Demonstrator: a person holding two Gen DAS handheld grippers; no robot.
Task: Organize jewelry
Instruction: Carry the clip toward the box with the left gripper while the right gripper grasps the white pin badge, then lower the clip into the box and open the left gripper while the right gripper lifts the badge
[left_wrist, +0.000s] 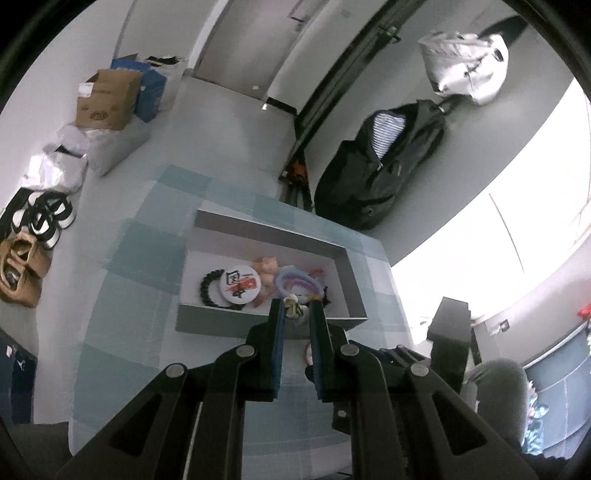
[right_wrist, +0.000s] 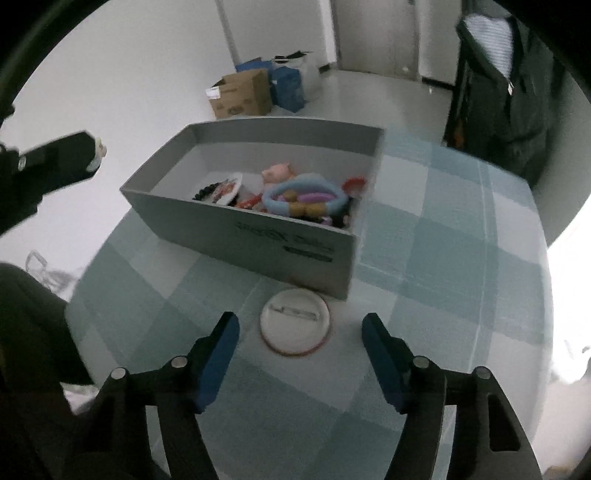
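A grey cardboard box (left_wrist: 271, 225) (right_wrist: 243, 225) stands on a blue checked table. It holds a black bead bracelet (left_wrist: 207, 286), a round badge (left_wrist: 239, 285), a pink figure (right_wrist: 277, 171) and coloured hair rings (right_wrist: 306, 199). My left gripper (left_wrist: 296, 308) is shut on a small cream-and-dark trinket (left_wrist: 293, 306), held above the box's near wall; it shows at the far left of the right wrist view (right_wrist: 94, 153). My right gripper (right_wrist: 301, 325) is open, its fingers either side of a white round badge (right_wrist: 294, 321) lying face down in front of the box.
The table is covered by a checked cloth (right_wrist: 443, 258). A dark backpack (left_wrist: 376, 170) leans beyond the table. Cardboard boxes (left_wrist: 107, 98) and shoes (left_wrist: 40, 218) stand on the floor at the left. A dark chair (left_wrist: 452, 347) is at the right.
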